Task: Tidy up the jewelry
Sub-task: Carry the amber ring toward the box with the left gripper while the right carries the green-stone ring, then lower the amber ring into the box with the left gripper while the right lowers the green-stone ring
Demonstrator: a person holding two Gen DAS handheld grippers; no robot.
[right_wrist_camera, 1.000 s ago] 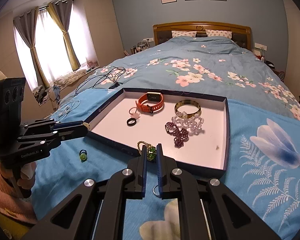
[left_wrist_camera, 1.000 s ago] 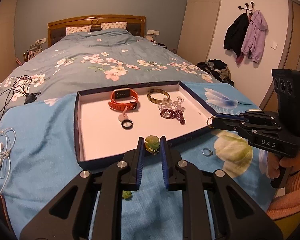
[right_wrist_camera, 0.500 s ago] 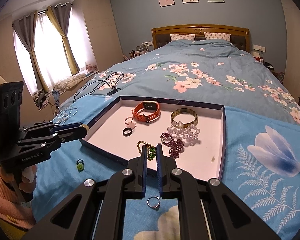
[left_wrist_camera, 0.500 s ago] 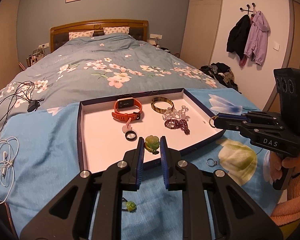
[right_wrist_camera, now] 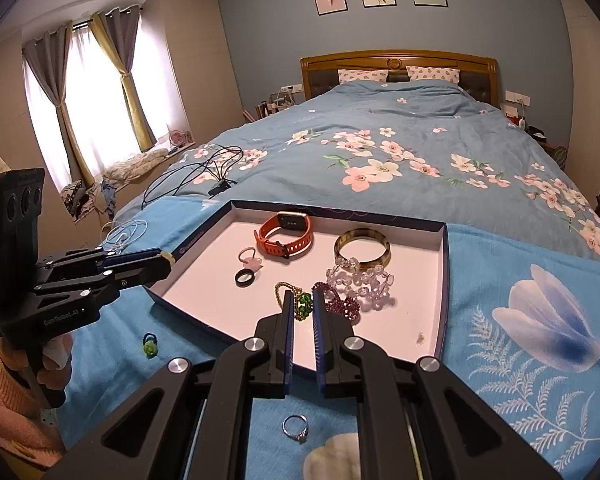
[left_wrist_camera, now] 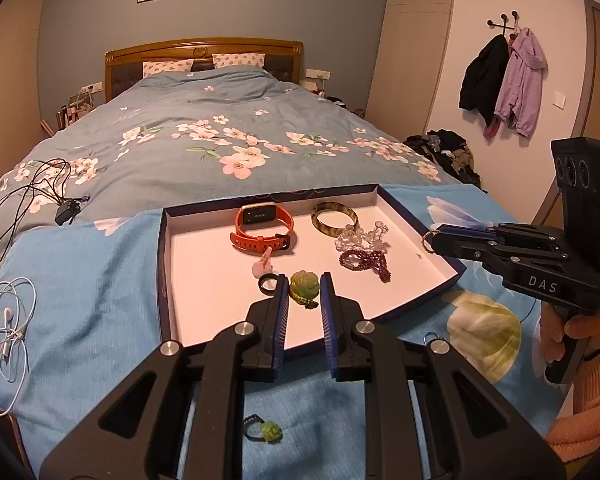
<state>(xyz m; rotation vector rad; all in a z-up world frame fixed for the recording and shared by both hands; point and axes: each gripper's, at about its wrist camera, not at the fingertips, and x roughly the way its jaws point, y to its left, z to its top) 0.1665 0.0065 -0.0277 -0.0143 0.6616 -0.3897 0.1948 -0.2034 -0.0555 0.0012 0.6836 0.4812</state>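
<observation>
My left tongs (left_wrist_camera: 304, 294) pinch the green rose pendant (left_wrist_camera: 305, 283) over the tray (left_wrist_camera: 165, 272); right tongs (right_wrist_camera: 302, 305) grip a small gold ring (left_wrist_camera: 427, 239). I should lower each gently, clear of the bracelets.

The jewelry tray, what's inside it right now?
Inside the tray: an orange watch, a bangle, a clear bead bracelet, a dark red bead bracelet, a black ring and a pink piece. The fingers cover part of it.

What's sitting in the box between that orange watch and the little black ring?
A small pink ring lies between the orange watch and the black ring, inside the box. The right wrist view shows it most clearly.
</observation>
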